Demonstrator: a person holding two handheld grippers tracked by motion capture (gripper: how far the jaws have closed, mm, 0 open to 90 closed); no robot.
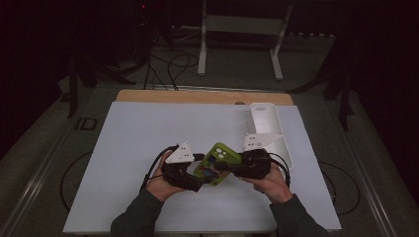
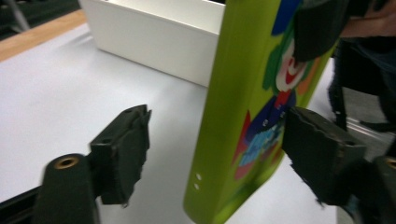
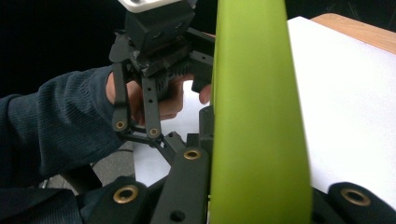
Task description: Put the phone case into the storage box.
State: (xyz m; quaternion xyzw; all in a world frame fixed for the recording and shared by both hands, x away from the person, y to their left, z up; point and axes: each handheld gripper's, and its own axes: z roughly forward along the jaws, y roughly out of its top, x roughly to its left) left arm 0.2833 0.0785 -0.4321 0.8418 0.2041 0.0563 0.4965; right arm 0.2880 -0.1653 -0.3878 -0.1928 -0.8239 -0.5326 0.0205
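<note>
Because the green phone case (image 1: pixel 218 163) hangs above the near middle of the white table (image 1: pixel 133 148), pinched between the two hands and standing on edge, it reads as a light, stiff shell that should keep its shape under a squeeze, though its smooth sides look slippery and could twist out of a one-sided hold. The right gripper (image 1: pixel 240 166) has its jaws pressed together on one end of the case, as the right gripper view shows with the green edge (image 3: pixel 257 116) rising straight from between them. The left gripper (image 1: pixel 197 178) comes in from the opposite end with its jaws spread around the case; in the left gripper view one pad (image 2: pixel 322 154) sits at or very near the printed cartoon face (image 2: pixel 268 126), while the other pad (image 2: pixel 122 154) stands clear of the plain back. The best hold is probably flat across the two broad faces near an end, away from the thin rim and the camera cut-out, where the shell may flex. Farther back, on the right of the table, lies the white tray (image 1: pixel 267 129), well apart from the case.
</note>
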